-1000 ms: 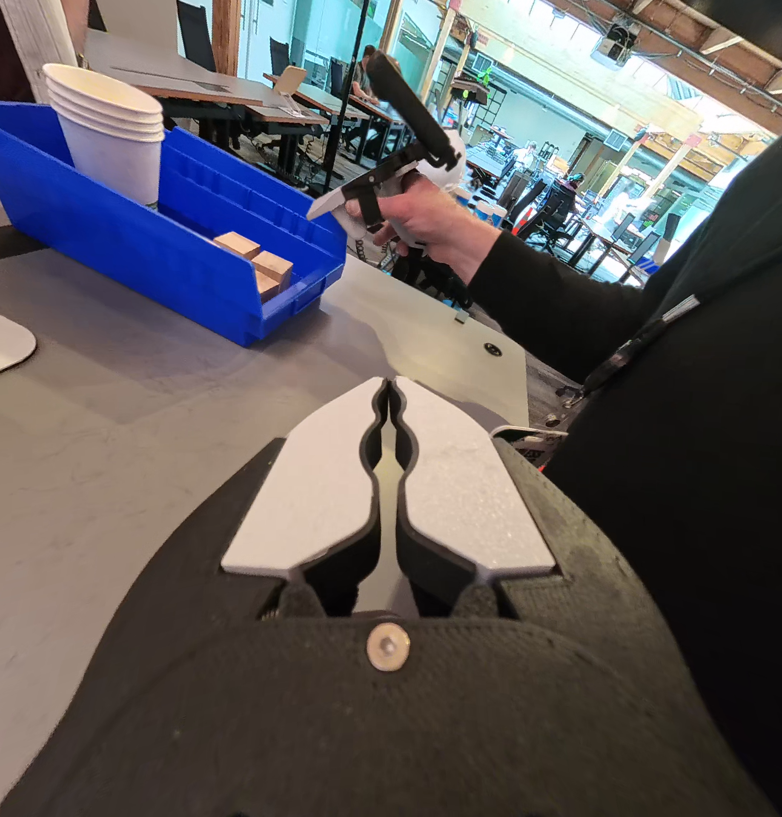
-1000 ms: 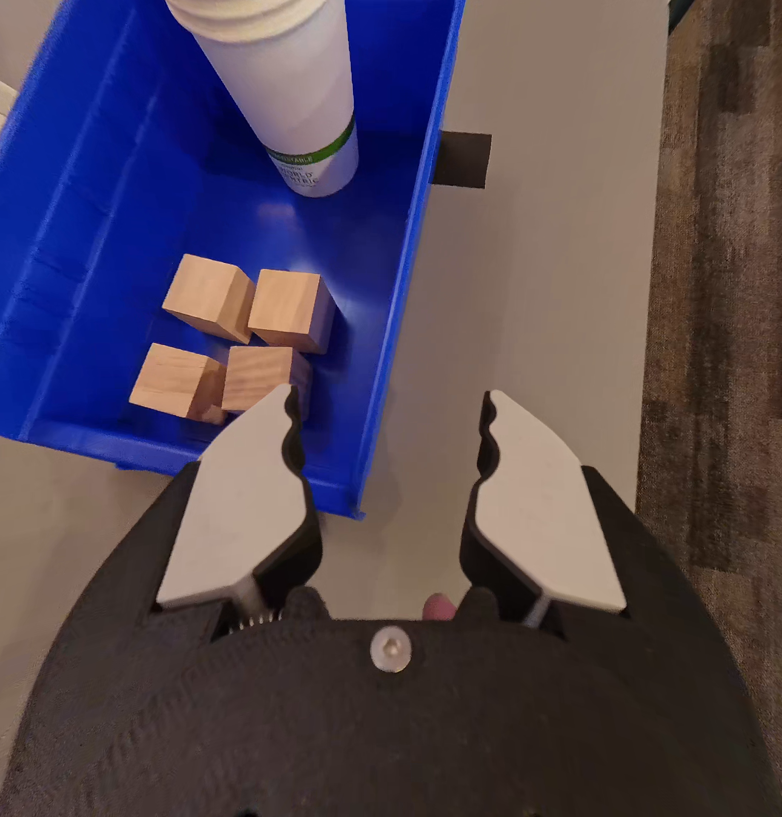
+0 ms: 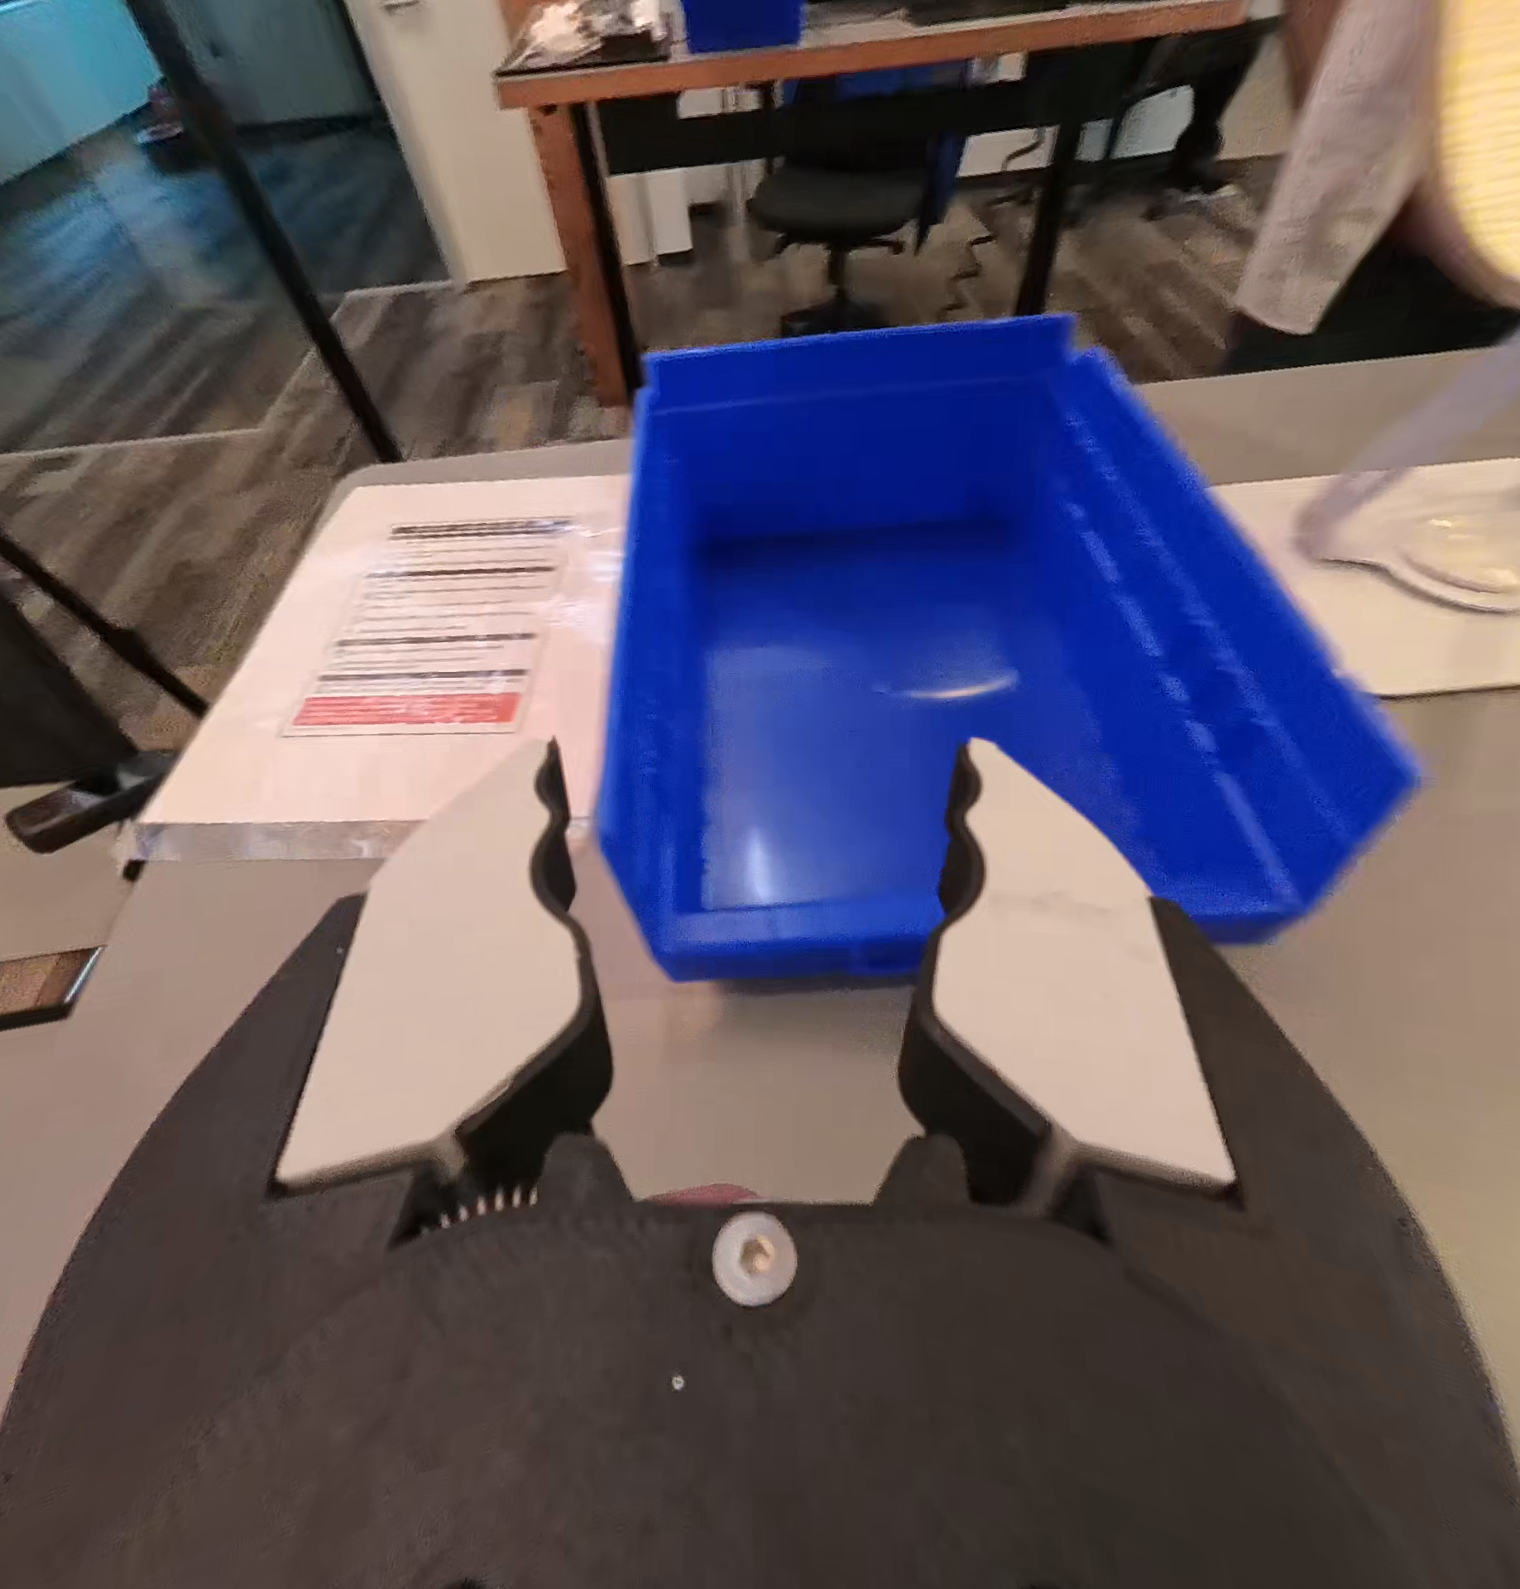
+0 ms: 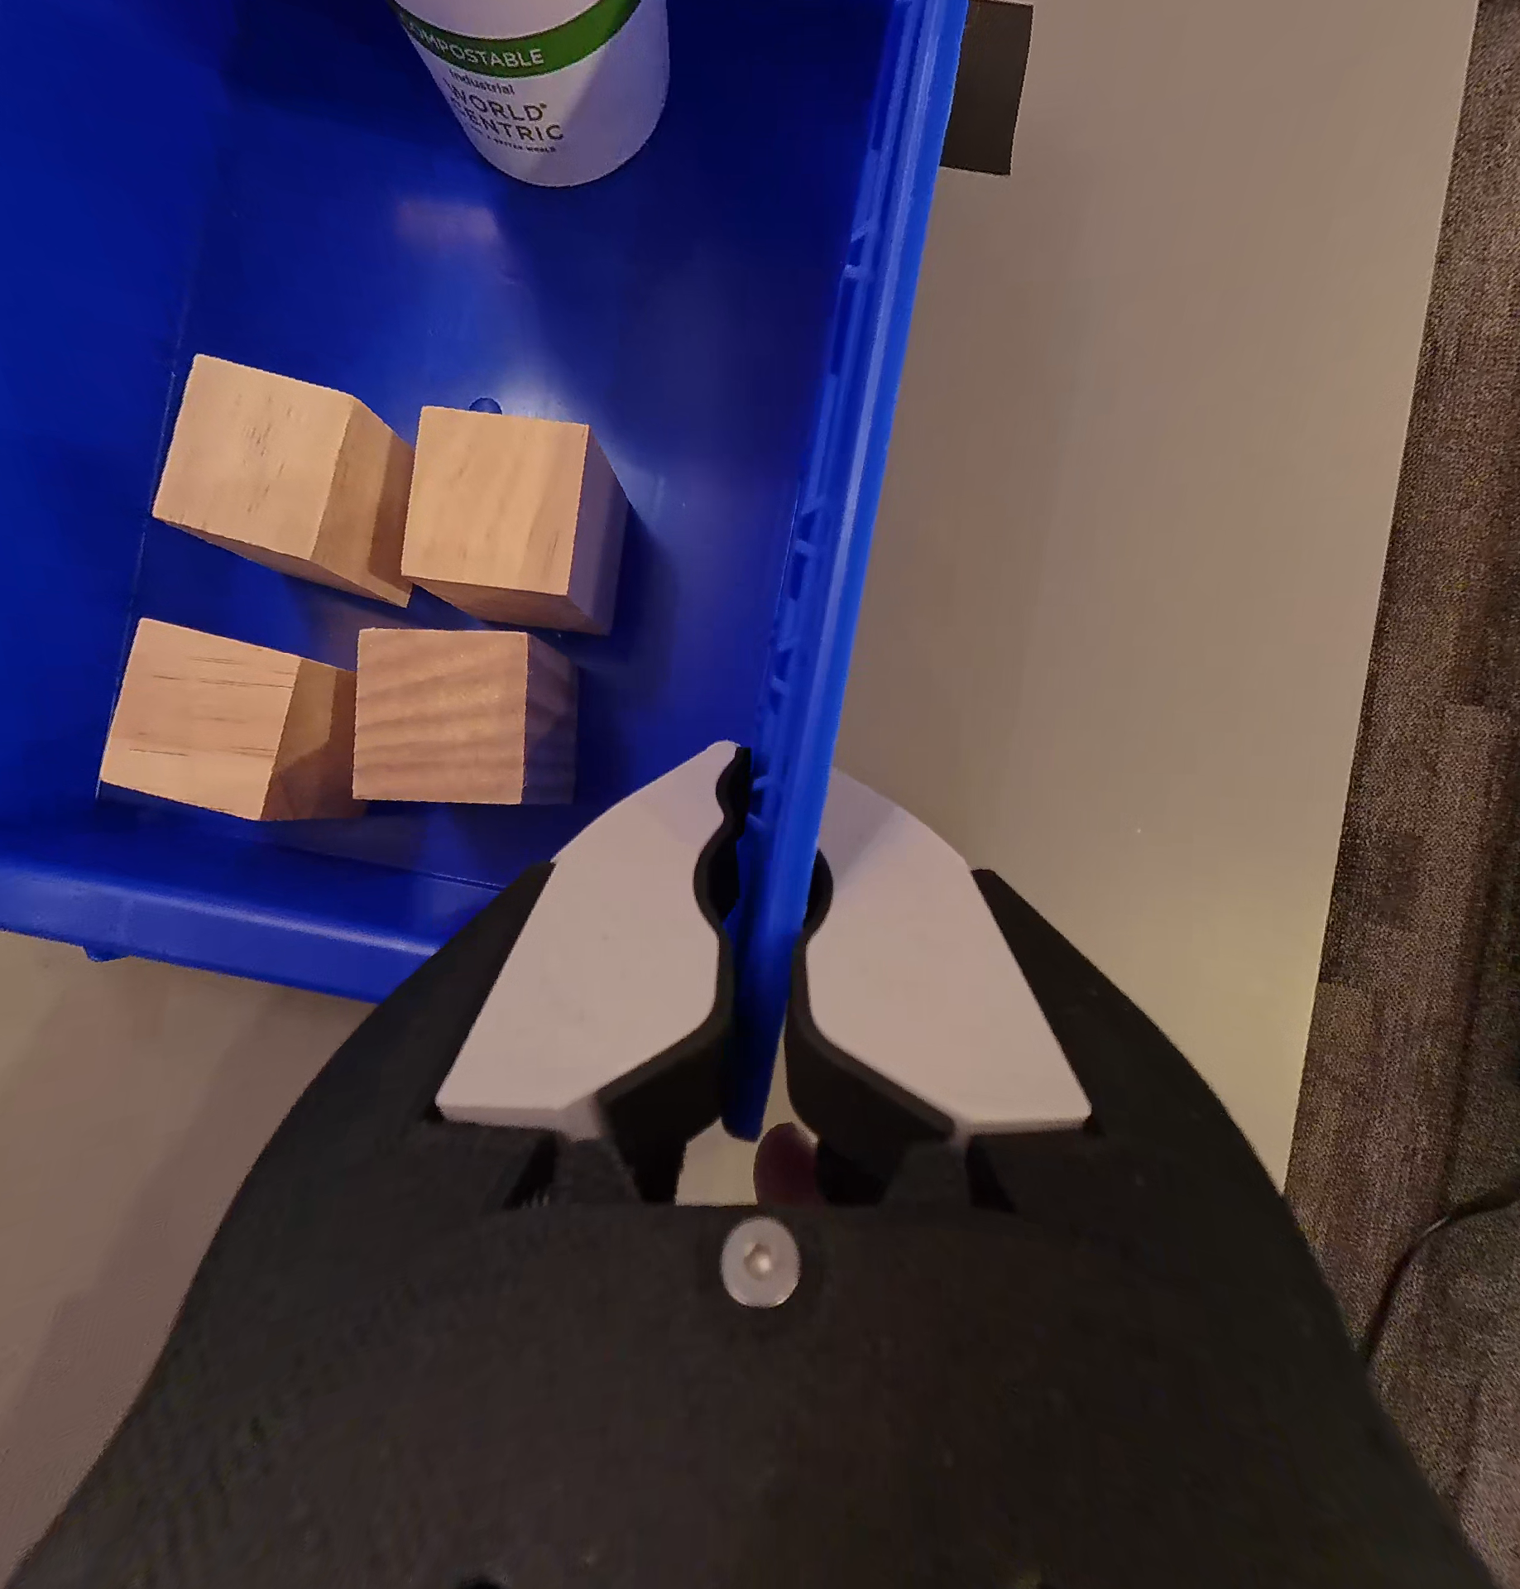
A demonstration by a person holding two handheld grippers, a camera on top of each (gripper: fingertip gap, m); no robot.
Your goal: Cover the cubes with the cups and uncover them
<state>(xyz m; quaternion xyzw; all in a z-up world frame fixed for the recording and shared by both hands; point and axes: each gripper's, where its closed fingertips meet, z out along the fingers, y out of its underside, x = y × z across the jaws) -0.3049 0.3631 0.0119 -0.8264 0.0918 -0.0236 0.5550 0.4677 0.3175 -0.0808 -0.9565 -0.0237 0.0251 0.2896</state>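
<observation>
Since a second ago, our right gripper point(image 4: 760, 825) has dropped down and pinched shut on the side wall of the blue bin point(image 4: 859, 430), one finger inside and one outside, near the bin's front corner. Our left gripper point(image 3: 756, 774) has swung around too; it was closed and now its fingers are wide apart with nothing between them, and it looks at a second blue bin point(image 3: 833, 941) that seems to have nothing in it. We think the job has hardly begun. Four wooden cubes point(image 4: 481, 507) sit close together on the floor of the first bin, near the front wall, and no cup is over any of them. The white paper cups point(image 4: 567, 95) stand at the far end of that bin, and we only see the bottom part. We still need to get the cups and cubes out, cover each cube, then lift the cups off. Left of the second bin lies a printed sheet point(image 3: 429, 636) on the grey table point(image 3: 739, 1075), and behind it are a desk and a chair. The cubes touch or nearly touch, so a cup may bump the next cube.
</observation>
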